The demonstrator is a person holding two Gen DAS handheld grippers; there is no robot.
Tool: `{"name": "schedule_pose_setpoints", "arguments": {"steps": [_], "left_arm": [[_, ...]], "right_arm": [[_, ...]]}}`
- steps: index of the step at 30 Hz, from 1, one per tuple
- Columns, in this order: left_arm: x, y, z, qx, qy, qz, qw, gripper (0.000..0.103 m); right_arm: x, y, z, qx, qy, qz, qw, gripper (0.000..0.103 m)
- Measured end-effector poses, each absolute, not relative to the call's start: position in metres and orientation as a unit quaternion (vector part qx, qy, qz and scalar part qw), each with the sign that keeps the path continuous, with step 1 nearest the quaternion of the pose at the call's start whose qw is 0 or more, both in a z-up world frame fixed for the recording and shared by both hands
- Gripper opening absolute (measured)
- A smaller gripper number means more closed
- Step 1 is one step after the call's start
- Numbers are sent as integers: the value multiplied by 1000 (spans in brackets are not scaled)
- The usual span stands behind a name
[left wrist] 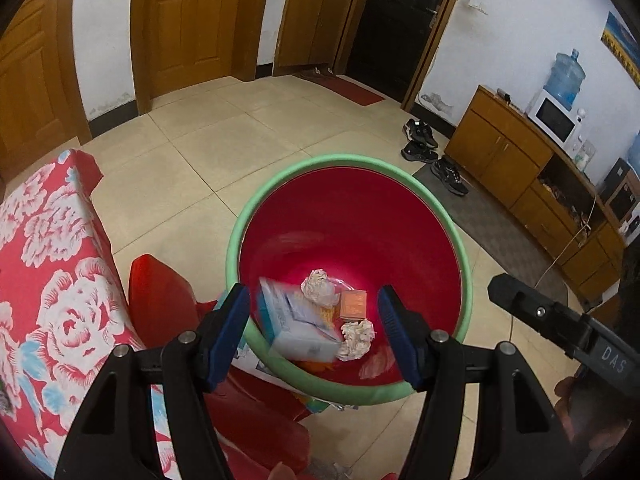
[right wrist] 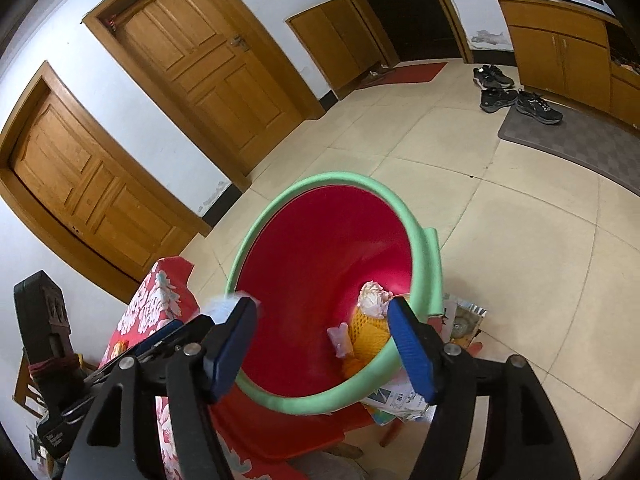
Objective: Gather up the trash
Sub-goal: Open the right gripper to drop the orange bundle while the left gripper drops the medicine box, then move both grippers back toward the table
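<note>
Left wrist view: the left claw (left wrist: 314, 330) hangs spread wide with nothing between its blue pads, above a red plastic bin with a pale green foam rim (left wrist: 460, 236). A motion-blurred white and pale blue carton (left wrist: 298, 326) sits inside against the near wall, its printing unreadable. Beside it lie two crumpled white paper balls (left wrist: 318, 287), a small orange-brown box (left wrist: 354, 305) whose lettering is too small to read, and a scrap of orange netting mostly hidden beneath them. At the right edge a black handle (left wrist: 560, 320) of the other tool carries the letters "DAS", cut off by the frame. Right wrist view: the right claw (right wrist: 322, 342) is likewise wide apart and holds nothing, over the same bin (right wrist: 260, 232). Its near rim hides part of the contents; a paper ball (right wrist: 372, 298), orange mesh netting (right wrist: 366, 330) and a pale pink wrapper (right wrist: 340, 338) show. Printed paper (right wrist: 394, 398) pokes from under the bin, illegible.
</note>
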State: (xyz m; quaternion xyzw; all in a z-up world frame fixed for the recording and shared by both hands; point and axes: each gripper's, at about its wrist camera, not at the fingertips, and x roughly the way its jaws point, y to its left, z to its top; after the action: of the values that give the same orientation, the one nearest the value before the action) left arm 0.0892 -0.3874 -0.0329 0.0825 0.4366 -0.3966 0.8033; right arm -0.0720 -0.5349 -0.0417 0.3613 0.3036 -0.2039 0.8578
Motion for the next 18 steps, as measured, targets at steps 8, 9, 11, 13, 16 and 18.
{"name": "schedule_pose_setpoints", "arguments": {"steps": [8,9,11,13,16,18], "left_arm": [[89,-372,-26,71,435,-385,811,70],[87,-368,-26,68,435,-383,812,70],[88,-359,-23,60,437,-377,815,70],[88,-349,-20,51,437,-371,817,70],[90,-333,-15,41,435,-360,824,70],[91,-323,-12,38,432,-352,829,70]], "right_arm": [[-72,-532,-41,362,306,-198,858,72],[-72,-532,-41,362,307,-196,858,72],[-72,-531,-40,361,307,-194,859,73],[-71,-528,-39,361,308,-192,859,73],[-71,-522,-37,358,309,-187,861,73],[-72,-518,-35,357,309,-183,862,73]]}}
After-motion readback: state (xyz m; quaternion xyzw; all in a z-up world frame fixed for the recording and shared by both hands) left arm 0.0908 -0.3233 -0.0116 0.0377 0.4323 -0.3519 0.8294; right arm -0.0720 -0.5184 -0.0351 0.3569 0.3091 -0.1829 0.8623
